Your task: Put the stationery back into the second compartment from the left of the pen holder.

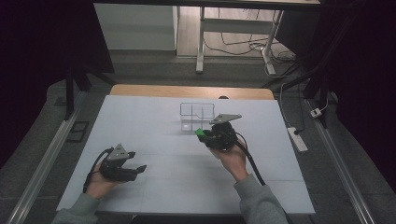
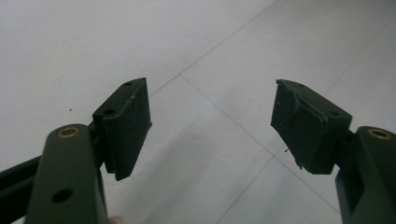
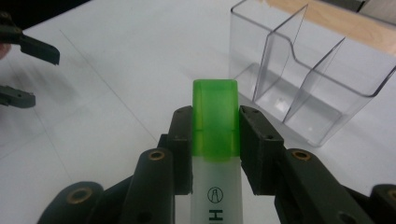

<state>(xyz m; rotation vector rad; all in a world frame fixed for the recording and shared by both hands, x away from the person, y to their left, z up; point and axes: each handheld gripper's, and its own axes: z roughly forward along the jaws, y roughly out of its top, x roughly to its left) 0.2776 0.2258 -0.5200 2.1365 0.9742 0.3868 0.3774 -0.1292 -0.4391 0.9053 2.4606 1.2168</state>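
The highlighter point(image 3: 215, 154) bears the only print that can be read, seen in the right gripper view. On its whitish barrel, just below the green cap point(image 3: 215, 114), stands a small black round sign with a figure inside that is too small to make out. Beneath it a black capital "H" begins a word running down the barrel; the rest is cut off at the picture's edge. No brand, number or other label can be read elsewhere.
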